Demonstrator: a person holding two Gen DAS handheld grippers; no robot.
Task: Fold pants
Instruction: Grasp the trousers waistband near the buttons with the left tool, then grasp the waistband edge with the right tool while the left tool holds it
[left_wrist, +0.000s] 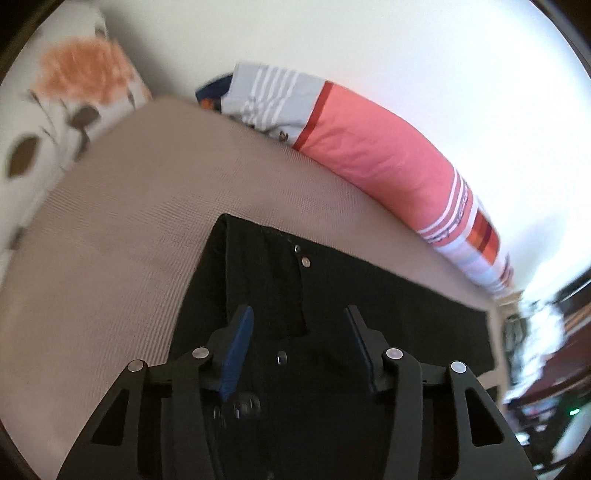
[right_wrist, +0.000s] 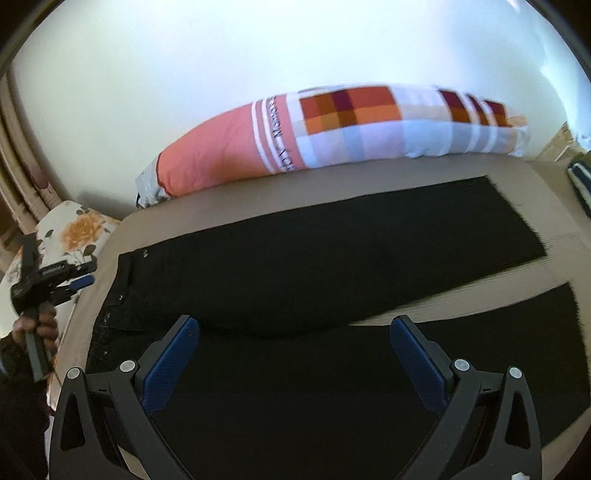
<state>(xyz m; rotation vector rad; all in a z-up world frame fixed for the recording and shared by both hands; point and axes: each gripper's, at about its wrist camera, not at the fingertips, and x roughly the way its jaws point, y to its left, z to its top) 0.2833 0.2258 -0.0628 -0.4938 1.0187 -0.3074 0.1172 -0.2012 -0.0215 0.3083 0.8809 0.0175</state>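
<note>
your left tongs (left_wrist: 299, 345) are hanging half open over the waist of the black pants (right_wrist: 332, 258), holding nothing. your right tongs (right_wrist: 295, 360) are gaping wide. the pants are lying flat on the bed (left_wrist: 129, 221). they are looking soft and floppy, so pinch the thick waistband.
</note>
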